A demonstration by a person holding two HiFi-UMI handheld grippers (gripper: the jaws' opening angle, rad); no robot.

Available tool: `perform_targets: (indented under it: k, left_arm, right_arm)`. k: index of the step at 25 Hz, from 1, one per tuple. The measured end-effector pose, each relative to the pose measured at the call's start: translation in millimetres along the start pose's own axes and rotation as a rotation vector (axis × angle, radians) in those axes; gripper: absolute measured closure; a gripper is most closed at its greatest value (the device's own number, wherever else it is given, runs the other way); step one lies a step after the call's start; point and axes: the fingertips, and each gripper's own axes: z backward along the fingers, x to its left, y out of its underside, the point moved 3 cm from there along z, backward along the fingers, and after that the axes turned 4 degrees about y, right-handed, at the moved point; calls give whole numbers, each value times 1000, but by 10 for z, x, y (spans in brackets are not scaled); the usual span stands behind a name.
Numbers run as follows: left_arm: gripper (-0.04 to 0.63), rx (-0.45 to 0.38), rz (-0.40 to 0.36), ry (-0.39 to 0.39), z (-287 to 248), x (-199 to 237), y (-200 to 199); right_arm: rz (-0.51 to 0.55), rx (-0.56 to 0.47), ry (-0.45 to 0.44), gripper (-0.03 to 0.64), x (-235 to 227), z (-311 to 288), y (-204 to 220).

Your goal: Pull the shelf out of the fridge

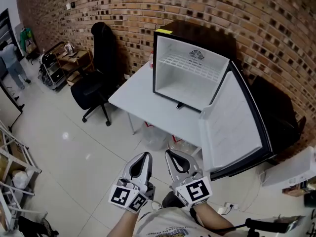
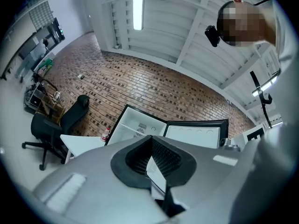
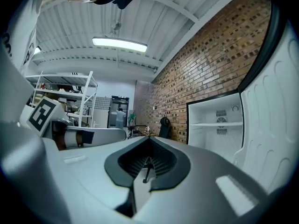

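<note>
facing white fridge [image 1: 163,68], gridded wire shelf [image 1: 193,66] inside, left tool [image 1: 146,155] and right tool [image 1: 169,153] closed, empty

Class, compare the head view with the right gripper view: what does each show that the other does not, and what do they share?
Only the head view shows the white table that the fridge stands on, and the pale floor.

Only the right gripper view shows the ceiling with its lit strip light, and the right gripper close up, its jaws shut with nothing between them.

Both show the brick wall, the black office chair, the fridge with its door swung wide, and the shelf seated inside.
</note>
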Motion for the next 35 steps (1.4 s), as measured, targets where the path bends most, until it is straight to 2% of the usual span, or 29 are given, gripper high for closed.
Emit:
perform_targets:
  k: [9, 15, 27, 35]
  left_arm:
    - [595, 50, -109, 49, -388, 241, -66]
    - [595, 78, -146, 89, -766, 552, -107]
    - [595, 149, -101, 278, -2057, 862, 106]
    - [595, 157, -76, 353, -2619, 874, 155]
  right_arm:
    - [17, -38, 64, 614, -141, -387, 19]
    - [36, -54, 125, 614, -360, -788, 45]
    - [1, -42, 280, 614, -1237, -1450, 60]
    - [-1, -62, 349, 614, -1604, -1575, -79]
